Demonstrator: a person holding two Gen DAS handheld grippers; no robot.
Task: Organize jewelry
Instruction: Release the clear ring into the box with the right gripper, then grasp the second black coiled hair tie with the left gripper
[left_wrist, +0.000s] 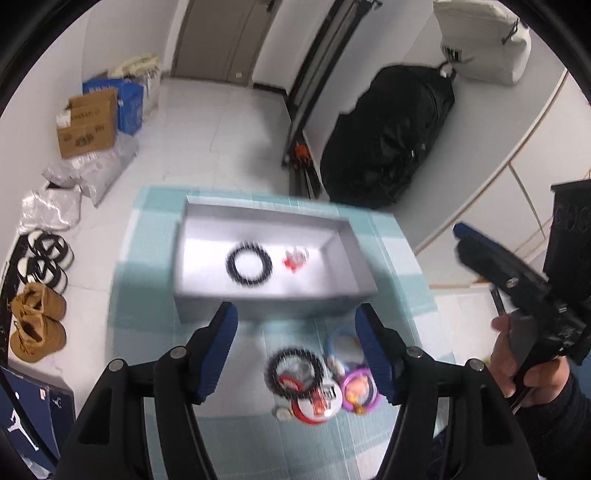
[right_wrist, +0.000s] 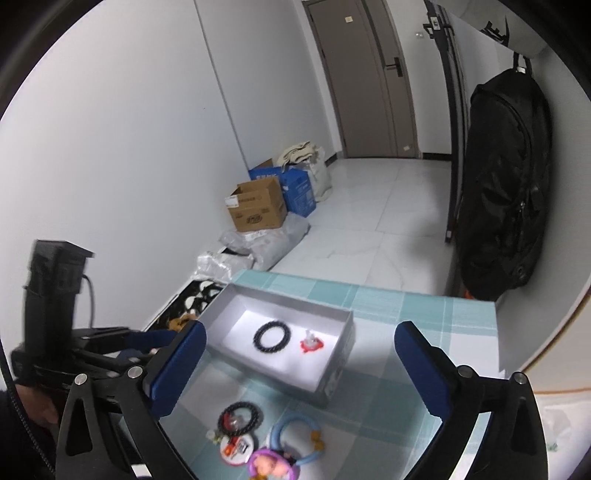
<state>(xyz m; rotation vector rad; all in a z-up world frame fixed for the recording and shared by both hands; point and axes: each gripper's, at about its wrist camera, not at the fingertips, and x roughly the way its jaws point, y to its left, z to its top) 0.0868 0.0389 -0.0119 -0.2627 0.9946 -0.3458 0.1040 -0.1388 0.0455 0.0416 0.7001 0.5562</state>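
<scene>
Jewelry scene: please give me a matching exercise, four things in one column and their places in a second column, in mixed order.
Things:
1. black bracelet
2. purple ring
3. backpack
4. cardboard box

Places:
A. on the floor by the wall
B. inside the grey box
C. hanging at the right
D. on the checked cloth, in the pile in front of the grey box

Pairs: 1-B, 2-D, 3-C, 4-A

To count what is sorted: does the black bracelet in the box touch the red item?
Apart. The right wrist view shows bare box floor between bracelet and red item.
</scene>
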